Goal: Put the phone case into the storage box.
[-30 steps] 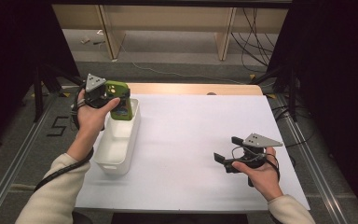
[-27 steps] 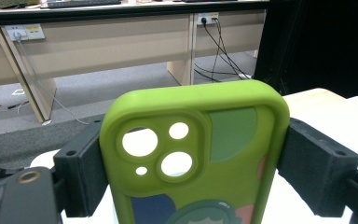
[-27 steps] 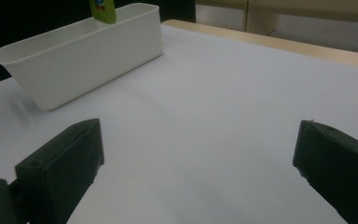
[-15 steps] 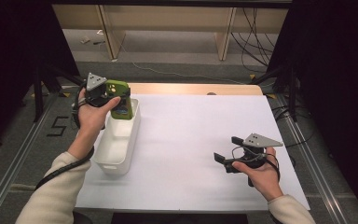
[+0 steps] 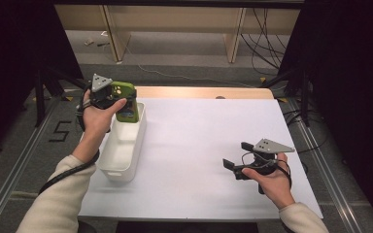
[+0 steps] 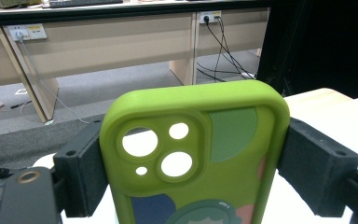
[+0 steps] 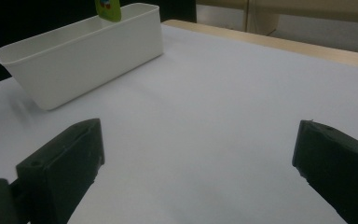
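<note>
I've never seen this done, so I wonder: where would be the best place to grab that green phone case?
Across its two long edges, as the left gripper does now: the green phone case is flat with straight parallel sides, so the pads seat squarely. Coming from its camera end probably suits lowering it into the white bin.

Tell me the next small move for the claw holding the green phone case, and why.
Probably lower it a little and then open. The left claw grips the green phone case by its two long edges, upright, over the far end of the white bin, its lower end at about rim height. The right claw rests open, away from it.
</note>
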A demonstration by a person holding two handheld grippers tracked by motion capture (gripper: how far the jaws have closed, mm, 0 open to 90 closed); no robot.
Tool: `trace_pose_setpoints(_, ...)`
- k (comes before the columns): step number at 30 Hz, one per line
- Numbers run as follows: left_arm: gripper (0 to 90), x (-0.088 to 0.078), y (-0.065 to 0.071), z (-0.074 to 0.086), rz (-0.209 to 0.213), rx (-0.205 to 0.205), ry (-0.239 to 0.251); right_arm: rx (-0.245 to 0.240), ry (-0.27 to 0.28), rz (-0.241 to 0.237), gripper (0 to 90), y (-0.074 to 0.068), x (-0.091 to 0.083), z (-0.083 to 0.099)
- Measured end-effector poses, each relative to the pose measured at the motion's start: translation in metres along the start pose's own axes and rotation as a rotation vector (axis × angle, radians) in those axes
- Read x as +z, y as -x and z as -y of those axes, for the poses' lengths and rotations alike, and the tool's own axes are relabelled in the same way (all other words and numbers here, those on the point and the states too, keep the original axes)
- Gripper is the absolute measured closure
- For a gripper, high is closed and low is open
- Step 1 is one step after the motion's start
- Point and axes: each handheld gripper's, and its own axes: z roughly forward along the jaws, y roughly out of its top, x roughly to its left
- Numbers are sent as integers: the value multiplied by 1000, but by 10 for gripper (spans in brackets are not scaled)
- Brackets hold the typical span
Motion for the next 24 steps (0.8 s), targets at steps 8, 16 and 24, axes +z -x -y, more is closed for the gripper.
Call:
trace_pose_setpoints(8,165,2,-3,1,-4,-1,-4,2,-1,0,32,0,0,0)
trace_pose_setpoints(16,165,5,-1,0,-1,3,-6,2,0,0,32,1,0,0)
trace_pose_setpoints(24,164,10,-2,2,-9,1,-17,1,0,-1,32,0,0,0)
